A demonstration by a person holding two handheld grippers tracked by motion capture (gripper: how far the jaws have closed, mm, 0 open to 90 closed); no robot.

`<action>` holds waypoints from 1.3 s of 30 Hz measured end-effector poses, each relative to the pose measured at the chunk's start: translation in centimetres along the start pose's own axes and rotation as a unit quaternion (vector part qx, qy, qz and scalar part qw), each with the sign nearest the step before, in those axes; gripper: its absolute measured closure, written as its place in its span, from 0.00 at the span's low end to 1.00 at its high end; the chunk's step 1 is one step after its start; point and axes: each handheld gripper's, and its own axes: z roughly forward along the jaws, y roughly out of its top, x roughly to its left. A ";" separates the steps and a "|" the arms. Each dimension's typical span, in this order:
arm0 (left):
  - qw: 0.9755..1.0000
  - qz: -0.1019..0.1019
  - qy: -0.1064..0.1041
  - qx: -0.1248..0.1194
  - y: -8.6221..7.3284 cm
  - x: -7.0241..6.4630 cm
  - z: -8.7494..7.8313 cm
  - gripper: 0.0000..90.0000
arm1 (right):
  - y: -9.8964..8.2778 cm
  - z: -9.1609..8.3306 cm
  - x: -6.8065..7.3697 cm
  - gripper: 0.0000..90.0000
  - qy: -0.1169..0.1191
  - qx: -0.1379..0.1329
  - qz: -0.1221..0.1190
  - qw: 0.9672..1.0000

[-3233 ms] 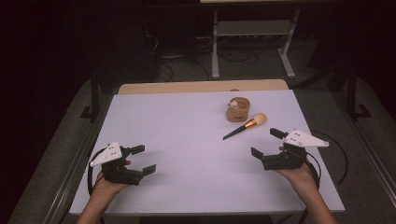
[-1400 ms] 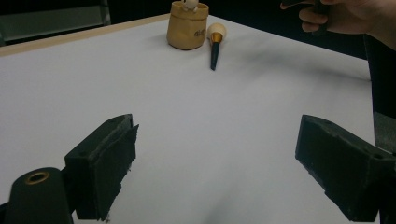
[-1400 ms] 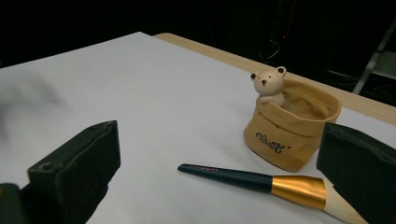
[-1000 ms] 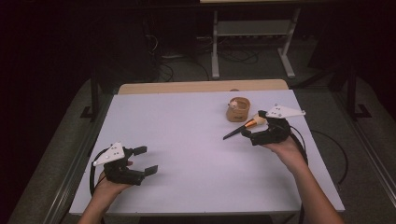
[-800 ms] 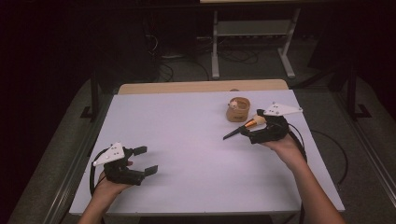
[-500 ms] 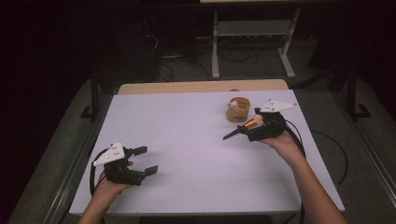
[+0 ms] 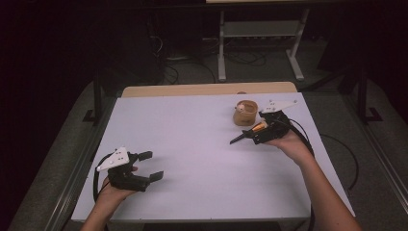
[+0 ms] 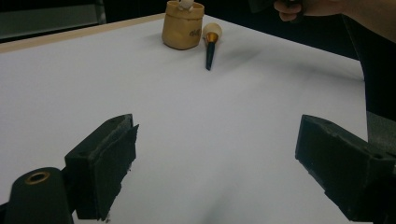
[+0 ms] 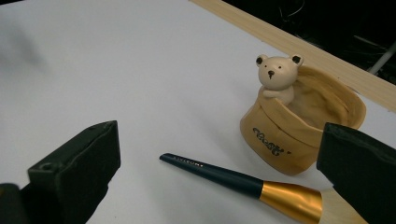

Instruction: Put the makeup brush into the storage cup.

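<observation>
A makeup brush (image 9: pixel 233 179) with a dark handle, gold ferrule and pale bristles lies flat on the white table (image 7: pixel 192 134). Just beyond it stands a tan ceramic cup (image 9: pixel 299 135) with a small bear figure (image 9: pixel 276 74) at its rim. My right gripper (image 9: pixel 222 140) is open and low over the brush, one jaw on each side, touching nothing. In the high view the right gripper (image 7: pixel 257 131) covers the brush (image 7: pixel 240 138) head beside the cup (image 7: pixel 245 113). My left gripper (image 7: pixel 151 166) rests open at the front left, with nothing between its jaws (image 8: pixel 215 140).
A wooden strip (image 7: pixel 207 90) runs along the table's far edge behind the cup. Beyond it are a metal stand (image 7: pixel 260 33) and cables on the dark floor. The left gripper view shows the cup (image 8: pixel 183 28), the brush (image 8: pixel 210 46) and the other hand (image 8: pixel 303 7) far off.
My right gripper has travelled from the front right up to the brush and cup, settling over the brush end. The left gripper has stayed put.
</observation>
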 end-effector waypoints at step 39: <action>1.000 -0.001 -0.002 0.001 0.0 -0.1 0.0 0.13 | 1.0 2.7 -1.0 0.00 0.028 0.105 -0.037 0.993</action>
